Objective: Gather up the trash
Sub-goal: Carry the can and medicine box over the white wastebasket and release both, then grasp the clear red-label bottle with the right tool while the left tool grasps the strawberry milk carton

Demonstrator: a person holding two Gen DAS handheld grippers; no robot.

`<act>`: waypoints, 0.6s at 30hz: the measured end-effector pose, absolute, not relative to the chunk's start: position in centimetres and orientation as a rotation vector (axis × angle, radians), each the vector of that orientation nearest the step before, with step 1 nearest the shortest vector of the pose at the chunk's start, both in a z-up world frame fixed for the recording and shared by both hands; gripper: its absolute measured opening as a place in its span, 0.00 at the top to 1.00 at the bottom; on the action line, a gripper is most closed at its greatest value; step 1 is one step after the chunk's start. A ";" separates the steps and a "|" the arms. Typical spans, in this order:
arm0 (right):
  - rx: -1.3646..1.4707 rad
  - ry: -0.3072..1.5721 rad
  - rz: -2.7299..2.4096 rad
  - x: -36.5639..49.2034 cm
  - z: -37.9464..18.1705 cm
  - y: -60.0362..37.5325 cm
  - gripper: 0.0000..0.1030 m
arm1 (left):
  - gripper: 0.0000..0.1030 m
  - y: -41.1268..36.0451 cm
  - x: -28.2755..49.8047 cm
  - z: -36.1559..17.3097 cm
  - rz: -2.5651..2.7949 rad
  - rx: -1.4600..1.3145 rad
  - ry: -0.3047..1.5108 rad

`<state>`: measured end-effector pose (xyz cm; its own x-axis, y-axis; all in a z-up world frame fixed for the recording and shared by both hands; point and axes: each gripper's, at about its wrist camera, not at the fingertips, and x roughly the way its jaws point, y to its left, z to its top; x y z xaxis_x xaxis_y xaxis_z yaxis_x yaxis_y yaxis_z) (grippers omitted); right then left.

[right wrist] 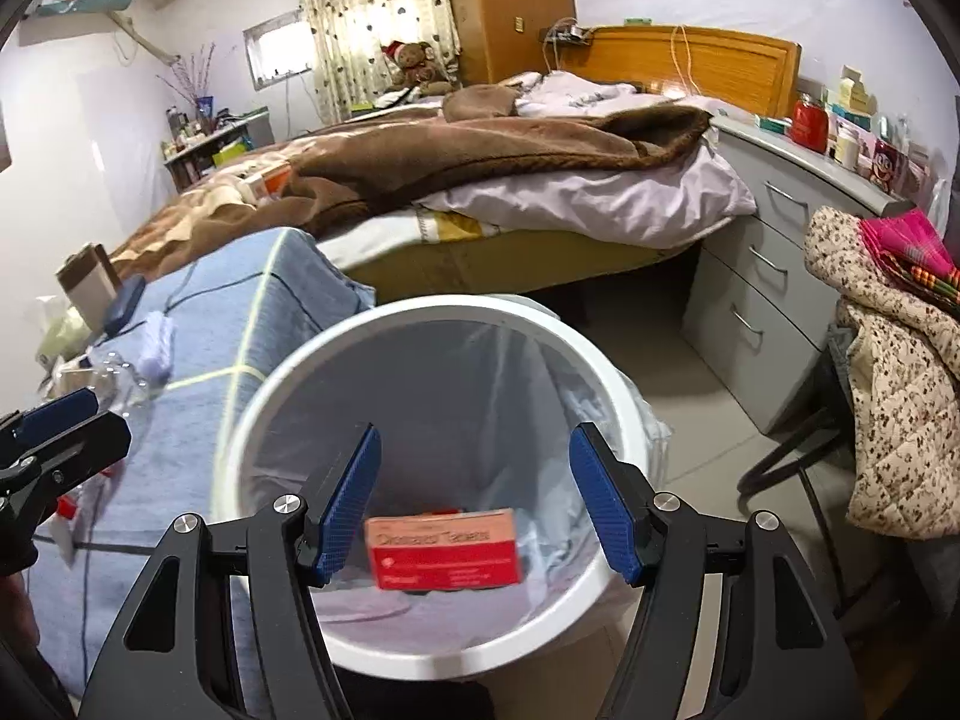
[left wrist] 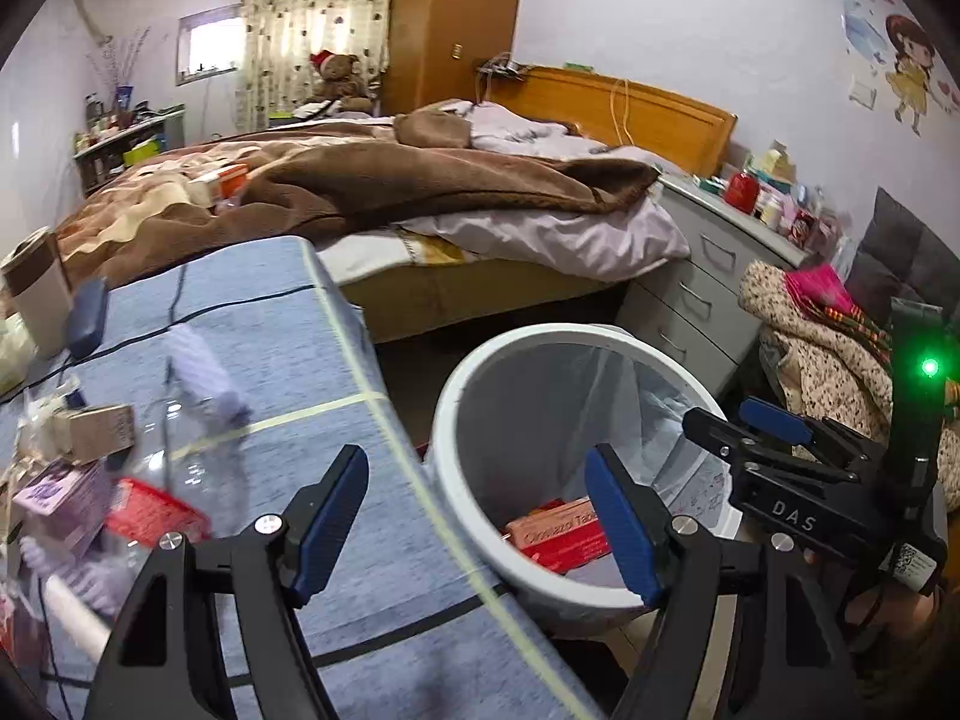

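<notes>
A white bin [right wrist: 300,372] lined with a clear bag stands beside a blue-covered table [left wrist: 288,336]. A red and pink tablet box [right wrist: 443,549] is inside the bin; it also shows in the left wrist view [left wrist: 555,534]. My right gripper [right wrist: 474,504] is open and empty above the bin mouth. My left gripper [left wrist: 477,525] is open and empty over the table edge next to the bin [left wrist: 450,408]. On the table lie a clear plastic bottle [left wrist: 198,438], a red packet [left wrist: 153,516], a purple box [left wrist: 57,492] and a small cardboard box [left wrist: 99,429].
A bed [left wrist: 390,180] with brown blankets fills the back. A grey drawer unit [right wrist: 774,264] stands right of the bin, with clothes on a chair [right wrist: 888,396] beside it. A tan box [left wrist: 36,294] and dark case [left wrist: 87,312] sit at the table's far left.
</notes>
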<state>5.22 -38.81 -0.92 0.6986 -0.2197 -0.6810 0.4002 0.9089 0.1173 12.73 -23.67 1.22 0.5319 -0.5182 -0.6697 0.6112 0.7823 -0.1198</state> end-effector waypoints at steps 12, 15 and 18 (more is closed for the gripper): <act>0.214 0.599 -0.191 6.5 0.9 -32.3 0.35 | 0.26 -15.3 12.0 2.5 -0.521 0.081 0.681; 0.207 0.591 -0.152 7.0 1.0 -30.8 0.35 | 0.26 -12.8 12.2 2.4 -0.477 0.060 0.679; 0.202 0.565 -0.121 7.6 1.1 -29.7 0.35 | 0.26 -10.4 12.2 2.3 -0.422 0.047 0.669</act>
